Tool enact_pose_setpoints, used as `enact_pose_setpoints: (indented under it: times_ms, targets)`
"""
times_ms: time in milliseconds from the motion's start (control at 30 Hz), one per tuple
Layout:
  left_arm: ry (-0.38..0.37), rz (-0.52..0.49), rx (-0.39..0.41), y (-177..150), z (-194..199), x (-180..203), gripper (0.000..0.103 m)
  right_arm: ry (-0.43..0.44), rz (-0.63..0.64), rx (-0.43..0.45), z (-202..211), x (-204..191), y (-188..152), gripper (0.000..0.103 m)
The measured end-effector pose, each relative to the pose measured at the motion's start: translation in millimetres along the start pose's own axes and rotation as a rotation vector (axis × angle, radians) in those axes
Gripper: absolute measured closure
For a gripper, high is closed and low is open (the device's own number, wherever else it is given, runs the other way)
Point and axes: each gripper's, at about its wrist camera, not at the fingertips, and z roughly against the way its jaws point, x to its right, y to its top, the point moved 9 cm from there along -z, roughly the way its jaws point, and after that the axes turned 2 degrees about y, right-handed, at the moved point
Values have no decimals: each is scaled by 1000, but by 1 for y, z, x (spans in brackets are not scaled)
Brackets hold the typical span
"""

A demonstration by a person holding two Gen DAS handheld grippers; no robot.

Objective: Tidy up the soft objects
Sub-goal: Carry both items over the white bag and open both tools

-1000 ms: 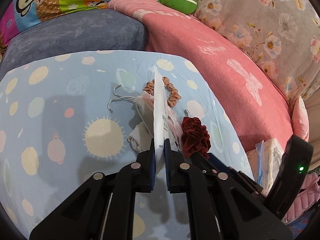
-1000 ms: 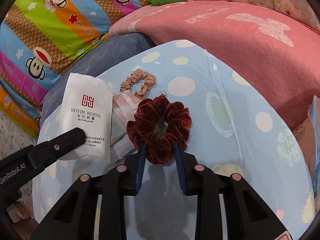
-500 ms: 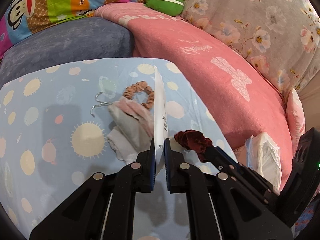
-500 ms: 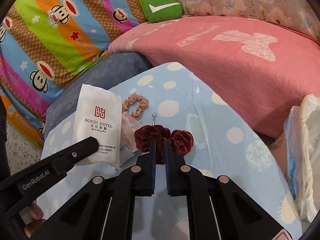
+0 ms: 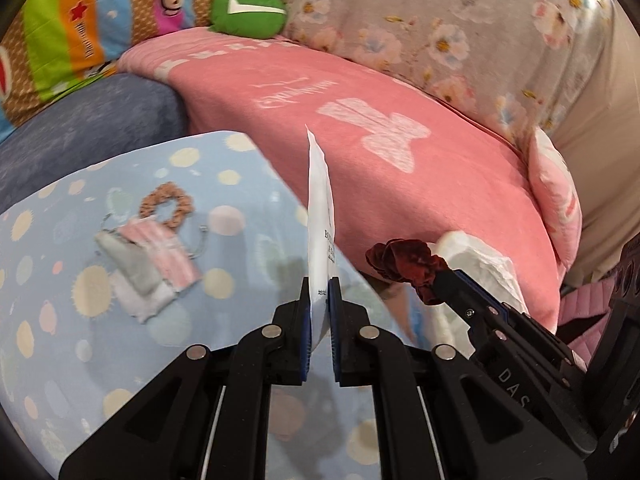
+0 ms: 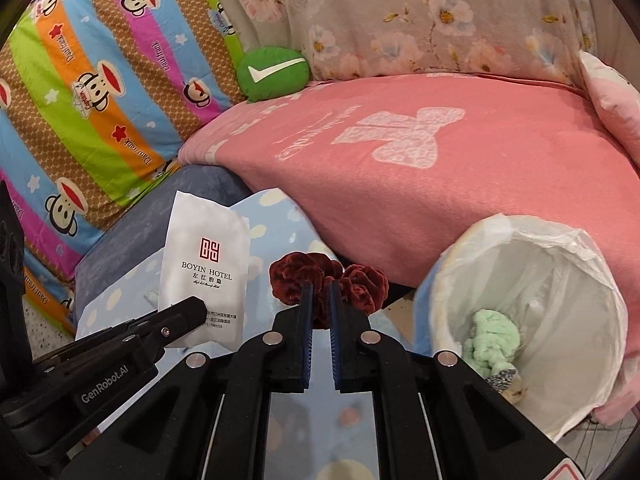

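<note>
My left gripper (image 5: 319, 284) is shut on a white hotel packet (image 5: 320, 216) that stands edge-on above the jaws; in the right wrist view the packet (image 6: 206, 264) shows its printed face, pinched at its lower edge. My right gripper (image 6: 319, 288) is shut on a dark red velvet scrunchie (image 6: 360, 280), which bulges out on both sides of the jaws and hangs in the air; the scrunchie (image 5: 404, 258) also shows in the left wrist view. Behind, on the blue spotted sheet (image 5: 60, 320), lie a tan scrunchie (image 5: 166, 206) and folded pink and grey cloths (image 5: 148, 264).
A bin lined with a white plastic bag (image 6: 532, 312) stands at the right, holding a mint green cloth (image 6: 492, 340). A pink blanket (image 6: 420, 152), a green check-mark cushion (image 6: 274, 70), a striped monkey-print quilt (image 6: 88, 92) and a floral cover (image 6: 440, 20) lie behind.
The right gripper closed on the red scrunchie and lifted it off the sheet. Both grippers rose and swung right with their loads, and the lined bin came into view.
</note>
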Motion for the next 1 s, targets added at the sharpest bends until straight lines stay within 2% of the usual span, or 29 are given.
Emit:
enact_pose_setpoints:
  times_ms: [267, 500, 600, 667, 700, 733, 1000]
  targets:
    - [-91, -114, -26, -9, -13, 90, 96, -94, -107, 38, 40, 94, -4, 96]
    - [-234, -141, -94, -19, -32, 157, 95, -163, -182, 52, 62, 157, -15, 96]
    - [-303, -132, -120, -24, -40, 179, 92, -184, -204, 58, 69, 175, -17, 96]
    - [-286, -128, -112, -26, -44, 183, 69, -194, -212, 56, 70, 183, -19, 96]
    - [-264, -129, -100, -26, -45, 183, 50, -199, -214, 54, 70, 186, -20, 96]
    - [-237, -128, -77, -25, -44, 181, 46, -201, -215, 53, 70, 188, -21, 96]
    - [-67, -166, -31, -21, -47, 144, 46, -203, -192, 41, 60, 185, -20, 95]
